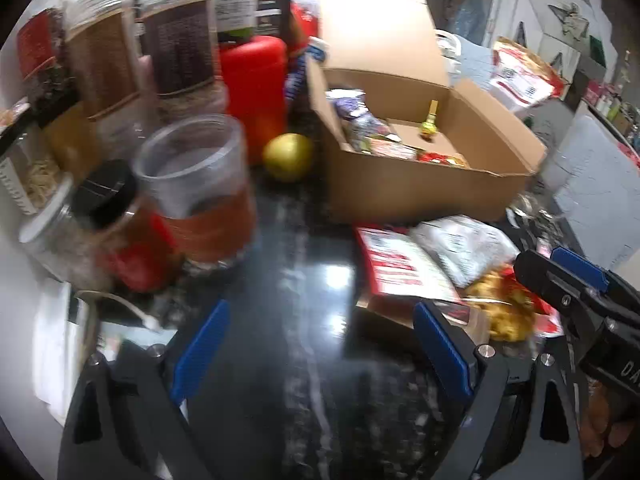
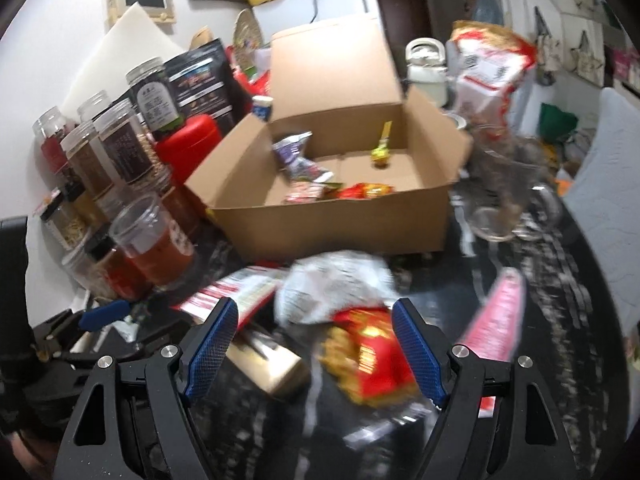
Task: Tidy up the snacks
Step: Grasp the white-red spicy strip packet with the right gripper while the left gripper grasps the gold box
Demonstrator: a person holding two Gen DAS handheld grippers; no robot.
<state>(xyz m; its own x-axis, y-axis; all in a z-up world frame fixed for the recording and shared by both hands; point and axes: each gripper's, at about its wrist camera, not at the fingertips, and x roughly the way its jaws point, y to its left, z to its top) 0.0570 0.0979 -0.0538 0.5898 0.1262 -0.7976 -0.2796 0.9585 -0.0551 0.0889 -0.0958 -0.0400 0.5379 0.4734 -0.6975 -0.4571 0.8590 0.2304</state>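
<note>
An open cardboard box [image 1: 408, 188] [image 2: 340, 220] stands on the dark counter and holds a purple packet [image 2: 296, 156], a small yellow bottle [image 2: 382, 150] and red packets. In front of it lies a loose pile: a red-and-white carton [image 1: 400, 264] [image 2: 236, 296], a white packet [image 1: 464, 248] [image 2: 332, 288], a red-and-yellow snack packet [image 1: 504, 304] [image 2: 368, 356] and a gold box [image 2: 272, 364]. My left gripper [image 1: 320, 352] is open over bare counter, left of the pile. My right gripper [image 2: 316, 348] is open above the pile; the red-and-yellow packet lies between its fingers, untouched.
Several jars [image 1: 176, 48] [image 2: 120, 148] and a red canister [image 1: 256, 80] crowd the left side, with a yellow-green fruit [image 1: 288, 156] beside the box. A glass jug [image 2: 508, 200], a white kettle [image 2: 426, 68], a big snack bag [image 2: 488, 64] and a pink packet [image 2: 500, 320] are on the right.
</note>
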